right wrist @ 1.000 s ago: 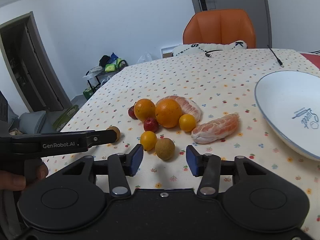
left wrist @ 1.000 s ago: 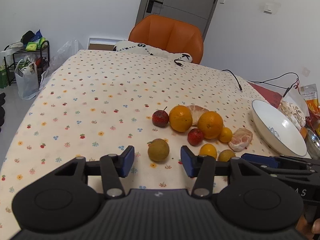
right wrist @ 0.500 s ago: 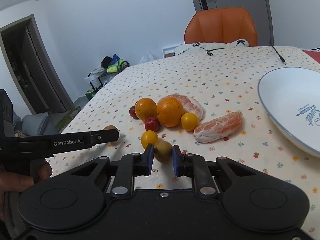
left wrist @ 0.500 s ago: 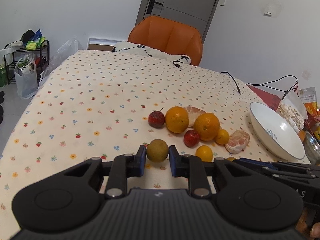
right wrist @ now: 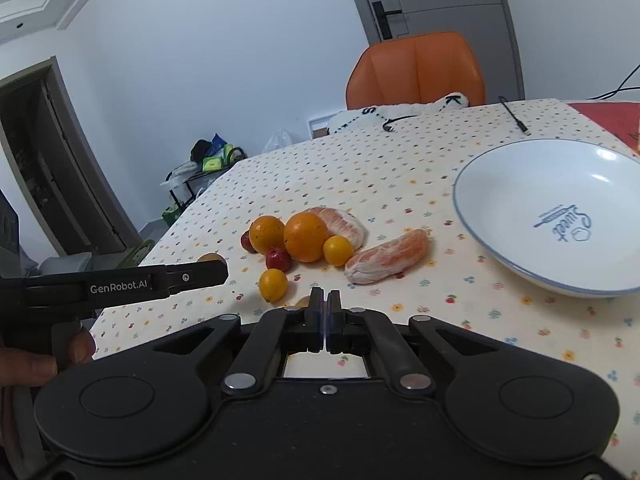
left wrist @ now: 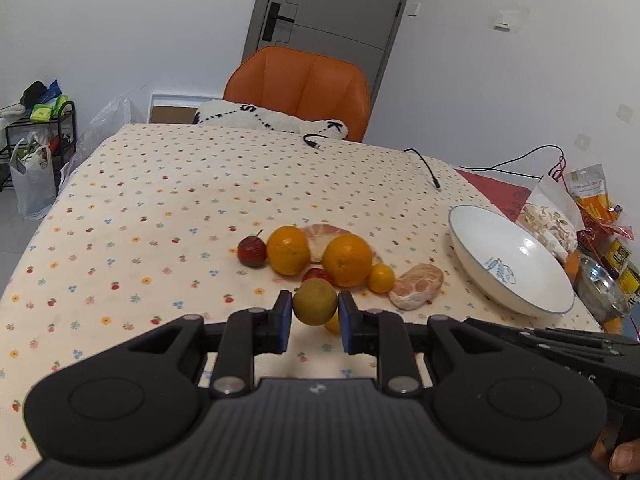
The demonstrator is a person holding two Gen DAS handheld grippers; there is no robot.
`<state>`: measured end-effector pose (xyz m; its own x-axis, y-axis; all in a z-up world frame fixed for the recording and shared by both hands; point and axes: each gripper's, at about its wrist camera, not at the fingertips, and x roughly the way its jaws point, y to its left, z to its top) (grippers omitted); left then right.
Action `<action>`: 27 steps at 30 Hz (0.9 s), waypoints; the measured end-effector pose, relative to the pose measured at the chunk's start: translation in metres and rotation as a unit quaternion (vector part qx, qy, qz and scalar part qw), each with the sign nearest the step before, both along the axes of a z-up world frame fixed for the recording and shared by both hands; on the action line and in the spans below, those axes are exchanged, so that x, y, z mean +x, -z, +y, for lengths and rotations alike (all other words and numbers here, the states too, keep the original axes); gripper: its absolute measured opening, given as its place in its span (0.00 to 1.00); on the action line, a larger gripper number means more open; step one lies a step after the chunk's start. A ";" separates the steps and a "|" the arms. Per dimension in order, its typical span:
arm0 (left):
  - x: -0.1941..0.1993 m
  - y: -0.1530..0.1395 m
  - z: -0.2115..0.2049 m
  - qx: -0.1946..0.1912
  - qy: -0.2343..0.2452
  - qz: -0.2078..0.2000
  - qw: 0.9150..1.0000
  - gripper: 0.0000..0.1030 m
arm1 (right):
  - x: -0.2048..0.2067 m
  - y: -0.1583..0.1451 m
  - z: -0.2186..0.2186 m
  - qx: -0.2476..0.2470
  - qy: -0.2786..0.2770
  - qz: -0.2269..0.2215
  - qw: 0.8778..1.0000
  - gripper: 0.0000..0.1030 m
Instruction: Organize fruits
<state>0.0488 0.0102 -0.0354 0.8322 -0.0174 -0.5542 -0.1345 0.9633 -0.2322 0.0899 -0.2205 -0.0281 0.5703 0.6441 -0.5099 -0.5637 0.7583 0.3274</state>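
Note:
My left gripper [left wrist: 315,312] is shut on a round brown-green fruit [left wrist: 315,306], held just above the flowered tablecloth. Behind it lie two oranges [left wrist: 288,250] [left wrist: 347,254], a red fruit [left wrist: 251,251], a small yellow fruit [left wrist: 381,278] and a peeled citrus piece [left wrist: 418,285]. The right gripper [right wrist: 325,300] is closing, its pads meeting with nothing between them. A sliver of another brown fruit [right wrist: 302,301] shows just left of its fingers, near a small yellow fruit [right wrist: 273,285]. The white bowl [right wrist: 540,200] stands empty at the right.
The left gripper [right wrist: 216,272] reaches in side-on at the left of the right wrist view. Snack packets [left wrist: 592,192] and a steel bowl [left wrist: 600,292] crowd the table's right edge. Cables [left wrist: 424,164] lie at the back by an orange chair [left wrist: 298,88].
The left jaws closed on the brown-green fruit and raised it a little. The right jaws closed all the way; the brown fruit between them earlier now sits beside the fingers.

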 end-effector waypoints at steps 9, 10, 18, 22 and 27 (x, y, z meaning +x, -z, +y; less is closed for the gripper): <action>0.001 -0.008 -0.017 0.005 0.016 -0.010 1.000 0.22 | -0.006 -0.003 -0.023 0.009 0.019 -0.008 1.000 0.00; 0.001 -0.009 -0.019 0.006 0.018 -0.011 1.000 0.22 | -0.006 -0.004 -0.025 0.009 0.021 -0.008 1.000 0.00; 0.000 -0.012 -0.021 0.006 0.018 -0.016 1.000 0.22 | -0.010 -0.006 -0.025 0.005 0.008 -0.003 1.000 0.05; -0.005 -0.011 -0.013 0.004 0.009 -0.013 1.000 0.22 | -0.009 -0.003 -0.011 0.001 -0.009 0.004 1.000 0.28; -0.009 -0.010 0.000 0.002 -0.004 -0.010 1.000 0.22 | -0.006 0.003 0.006 -0.004 -0.021 0.005 1.000 0.41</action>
